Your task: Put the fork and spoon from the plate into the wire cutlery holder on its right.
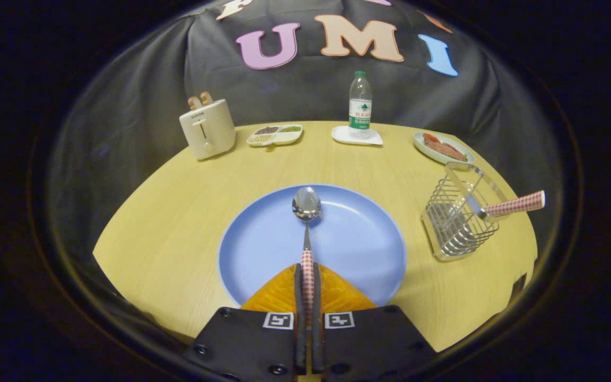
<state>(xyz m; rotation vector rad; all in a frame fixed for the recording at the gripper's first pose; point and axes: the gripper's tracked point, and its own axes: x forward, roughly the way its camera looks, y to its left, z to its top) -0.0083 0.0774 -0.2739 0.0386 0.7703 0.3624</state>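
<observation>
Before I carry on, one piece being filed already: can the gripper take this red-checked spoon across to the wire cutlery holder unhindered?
Probably yes: the gripper is shut on the spoon, and bare table lies between the blue plate and the holder.

Spoon (306,212) handle's rear hidden between the closed jaws; fork (502,207) tines indistinct inside the wire holder (456,217)

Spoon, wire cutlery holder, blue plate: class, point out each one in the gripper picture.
Spoon (306,204): gripper view, on its bowl; gripper (307,276) shut on its checked handle.
Wire cutlery holder (456,220): gripper view, on its wire side.
Blue plate (361,239): gripper view, on its bare surface.
</observation>
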